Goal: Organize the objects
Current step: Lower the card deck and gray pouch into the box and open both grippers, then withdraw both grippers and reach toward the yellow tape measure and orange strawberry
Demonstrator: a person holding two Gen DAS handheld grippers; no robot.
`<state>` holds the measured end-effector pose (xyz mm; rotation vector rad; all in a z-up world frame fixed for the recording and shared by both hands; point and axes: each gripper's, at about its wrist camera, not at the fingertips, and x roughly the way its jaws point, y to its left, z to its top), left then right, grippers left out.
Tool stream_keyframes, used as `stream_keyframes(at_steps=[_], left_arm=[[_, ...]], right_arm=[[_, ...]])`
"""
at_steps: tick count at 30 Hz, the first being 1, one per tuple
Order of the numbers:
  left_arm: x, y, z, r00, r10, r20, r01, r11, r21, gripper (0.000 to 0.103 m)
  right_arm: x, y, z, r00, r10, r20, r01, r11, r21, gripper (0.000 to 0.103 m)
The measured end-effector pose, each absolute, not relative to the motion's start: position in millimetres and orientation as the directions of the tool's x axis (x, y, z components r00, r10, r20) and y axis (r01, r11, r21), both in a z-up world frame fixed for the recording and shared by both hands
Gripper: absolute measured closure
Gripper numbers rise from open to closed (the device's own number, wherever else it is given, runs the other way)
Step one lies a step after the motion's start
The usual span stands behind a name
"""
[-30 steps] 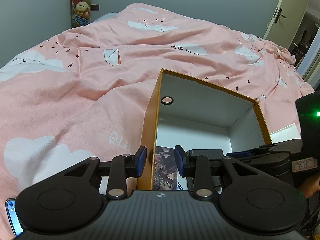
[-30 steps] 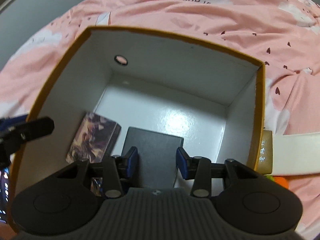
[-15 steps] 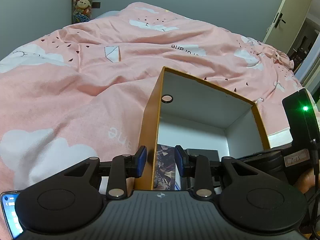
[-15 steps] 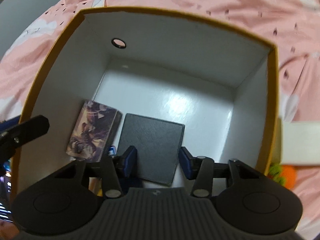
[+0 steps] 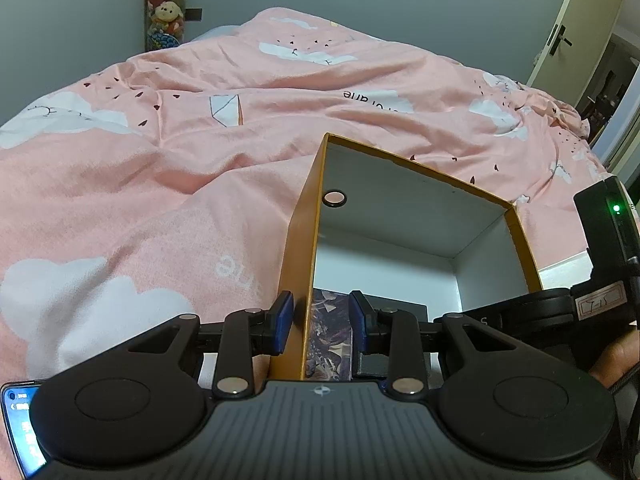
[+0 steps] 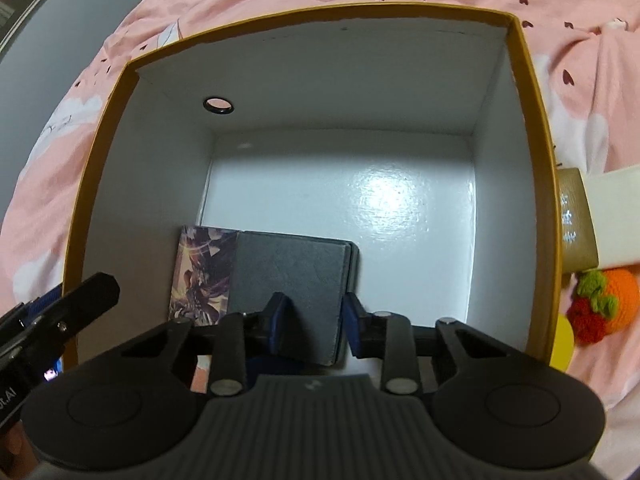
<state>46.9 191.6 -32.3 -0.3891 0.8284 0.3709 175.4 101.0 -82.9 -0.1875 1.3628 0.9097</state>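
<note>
An open orange box with white inner walls (image 6: 532, 128) stands on the pink bed; it also shows in the left wrist view (image 5: 300, 248). On its floor lie a card pack with printed artwork (image 6: 202, 276) and a dark grey flat box (image 6: 292, 276), side by side. My left gripper (image 5: 320, 322) is open, its fingers straddling the box's left wall without pressing it. My right gripper (image 6: 314, 326) is open and empty, held above the dark grey box inside the orange box.
A pink quilt (image 5: 160, 184) covers the bed. A crocheted orange and red toy (image 6: 600, 304) and a tan and white box (image 6: 584, 220) lie right of the orange box. A phone (image 5: 20, 428) lies at the lower left. A door (image 5: 568, 36) stands at the far right.
My right gripper has moved forward and lower into the orange box; the dark grey box now lies straight against the card pack. My left gripper has stayed astride the left wall.
</note>
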Motion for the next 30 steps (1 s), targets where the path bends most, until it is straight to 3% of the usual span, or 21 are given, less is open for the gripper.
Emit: stream_keyframes(at_steps=[8, 13, 21, 30], left_arm=[[44.4, 174.2, -23.7, 0.641, 0.243, -0.728, -0.463, 0.879, -0.115, 0.065], [42.3, 158.1, -9.0, 0.673, 0.289, -0.681, -0.451, 0.89, -0.068, 0.065], [40.3, 122.4, 12.6, 0.769, 0.179, -0.613, -0.314, 0.942, -0.119, 0.059], [47.7, 67.6, 7.1, 0.805, 0.031, -0.592, -0.094, 0.993, -0.076, 0.056]], right_arm=[[161.5, 93.8, -72.0, 0.015, 0.473, -0.881, -0.733, 0.604, 0.312, 0.069], [147.0, 71.6, -39.9, 0.116, 0.552, -0.826, -0.798, 0.547, 0.253, 0.069], [137.3, 7.9, 10.7, 0.267, 0.7, -0.662, -0.817, 0.529, 0.23, 0.062], [142.1, -64.7, 9.3, 0.455, 0.635, -0.624, -0.762, 0.64, 0.095, 0.046]])
